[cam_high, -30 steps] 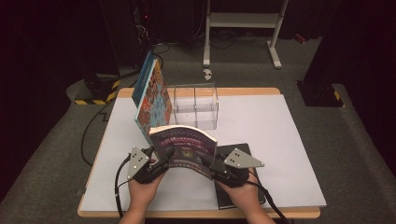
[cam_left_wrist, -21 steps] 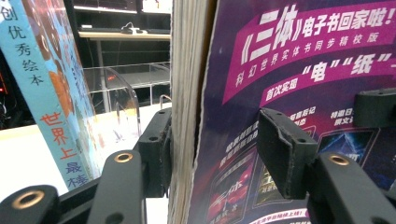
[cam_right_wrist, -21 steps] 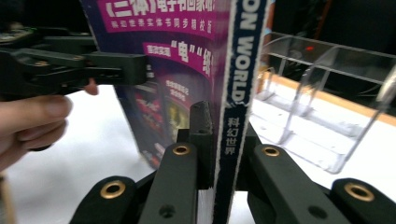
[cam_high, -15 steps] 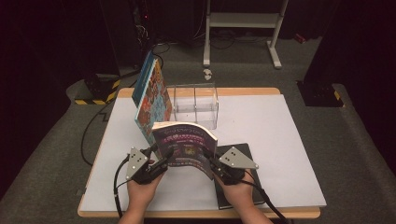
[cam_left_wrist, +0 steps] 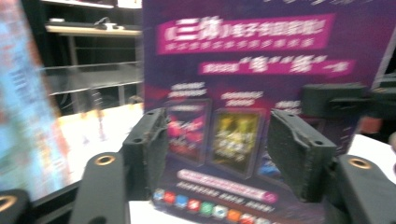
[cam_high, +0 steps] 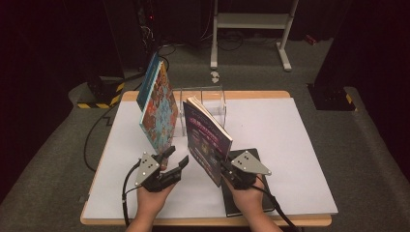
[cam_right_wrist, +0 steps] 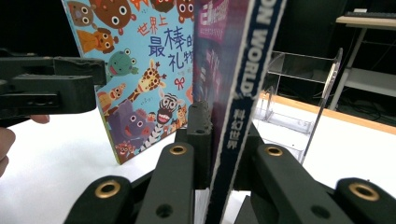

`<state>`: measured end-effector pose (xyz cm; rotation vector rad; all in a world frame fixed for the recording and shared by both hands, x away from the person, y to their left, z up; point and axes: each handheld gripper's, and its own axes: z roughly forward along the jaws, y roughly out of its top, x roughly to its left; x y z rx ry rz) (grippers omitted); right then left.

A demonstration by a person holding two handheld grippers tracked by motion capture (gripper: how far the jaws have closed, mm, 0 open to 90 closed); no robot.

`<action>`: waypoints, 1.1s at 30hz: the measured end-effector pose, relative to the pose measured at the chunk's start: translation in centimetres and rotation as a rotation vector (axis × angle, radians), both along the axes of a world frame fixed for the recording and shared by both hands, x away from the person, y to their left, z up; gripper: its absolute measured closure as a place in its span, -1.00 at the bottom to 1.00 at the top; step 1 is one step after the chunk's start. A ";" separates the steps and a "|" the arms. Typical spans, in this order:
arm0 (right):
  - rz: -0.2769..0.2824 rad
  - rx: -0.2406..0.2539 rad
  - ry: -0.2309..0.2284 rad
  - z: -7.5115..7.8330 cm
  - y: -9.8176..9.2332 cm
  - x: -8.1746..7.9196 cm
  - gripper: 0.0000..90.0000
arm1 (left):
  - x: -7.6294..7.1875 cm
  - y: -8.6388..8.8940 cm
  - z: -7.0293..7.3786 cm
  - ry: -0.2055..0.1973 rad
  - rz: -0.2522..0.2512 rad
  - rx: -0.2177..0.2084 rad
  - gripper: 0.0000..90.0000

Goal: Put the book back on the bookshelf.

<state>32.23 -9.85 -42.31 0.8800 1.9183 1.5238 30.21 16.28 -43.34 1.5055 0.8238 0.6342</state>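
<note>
Right tongs (cam_high: 223, 166) clamp the purple book (cam_high: 207, 137) by its spine, upright above the table (cam_high: 300, 145). Left tongs (cam_high: 175, 162) have just been opening, empty. Keep the book vertical; steer toward the clear stand (cam_high: 203, 108).

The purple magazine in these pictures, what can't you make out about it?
- Purple magazine: cover print smeared by blur in the left gripper view.
- Its top is cut off by the right gripper view's edge.
- Its bottom corner is hidden behind the right gripper in the high view.
</note>
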 end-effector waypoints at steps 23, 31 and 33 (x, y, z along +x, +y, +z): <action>0.138 -0.022 0.071 -2.3 -1.6 -2.7 0.63 | 0.2 -6.2 3.2 0.047 -0.209 -0.107 -0.65; 0.173 -0.030 0.082 -2.5 -1.2 -2.9 0.55 | 0.0 -6.4 3.2 0.045 -0.173 -0.090 -0.68; 0.185 -0.035 0.074 -2.6 -1.1 -3.0 0.50 | -0.2 -6.4 3.2 0.043 -0.157 -0.085 -0.68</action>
